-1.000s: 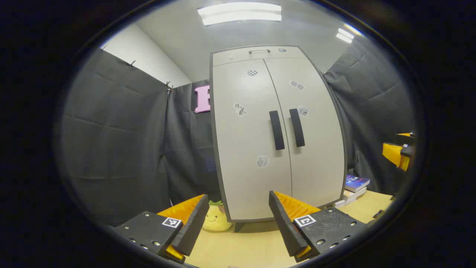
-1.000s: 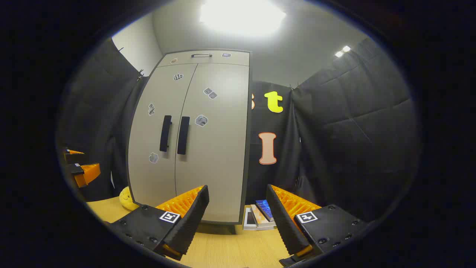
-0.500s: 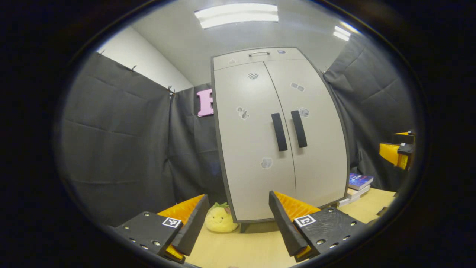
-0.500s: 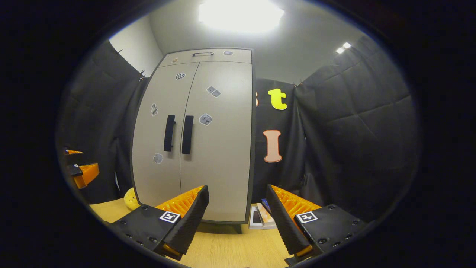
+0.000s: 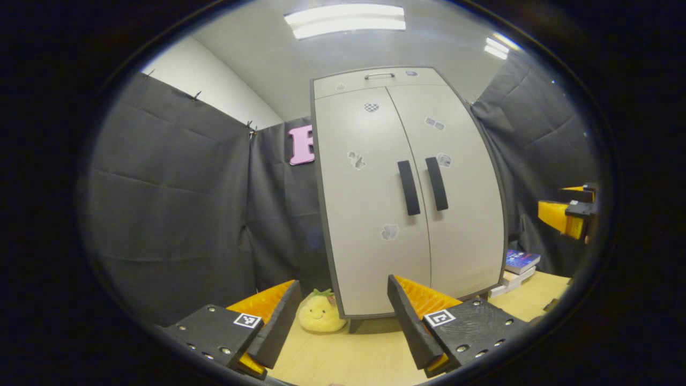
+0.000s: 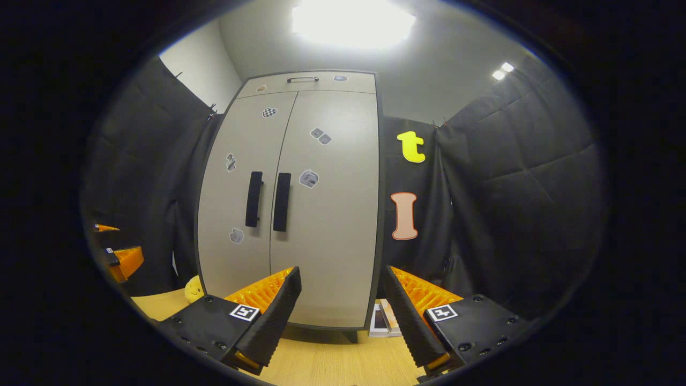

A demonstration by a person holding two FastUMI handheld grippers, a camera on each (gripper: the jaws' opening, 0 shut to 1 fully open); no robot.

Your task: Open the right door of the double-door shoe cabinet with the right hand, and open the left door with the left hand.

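in the left gripper view, the left gripper [image 5: 341, 313] is hovering low over the wooden surface [image 5: 353, 356] with its fingers [image 5: 274, 328] spread wide apart and gripping nothing. ahead and well apart from it, the shoe cabinet [image 5: 407, 193] is standing upright on the surface with both doors shut. the left door [image 5: 370, 203] and the right door [image 5: 461, 198] are meeting at the middle seam, and the left handle [image 5: 409, 187] and right handle [image 5: 437, 183] are sitting just beside each other on either side of it. a yellow plush toy [image 5: 320, 313] is lying by the cabinet's lower left corner, and a stack of books [image 5: 515, 265] is resting near its right side. the right gripper [image 5: 568, 214] is showing at the far right edge, off to the side of the cabinet

in the right gripper view, the right gripper [image 6: 343, 316] is pointing at the cabinet's lower right part, its fingers [image 6: 407, 321] likewise wide open and empty. the shoe cabinet [image 6: 300, 198] is standing closed, the right handle [image 6: 281, 201] and left handle [image 6: 253, 199] side by side at mid height. the books [image 6: 385, 321] are lying at the cabinet's foot between the fingers, the plush toy [image 6: 194, 288] is peeking out at lower left, and the left gripper [image 6: 120, 257] is hanging at the left edge
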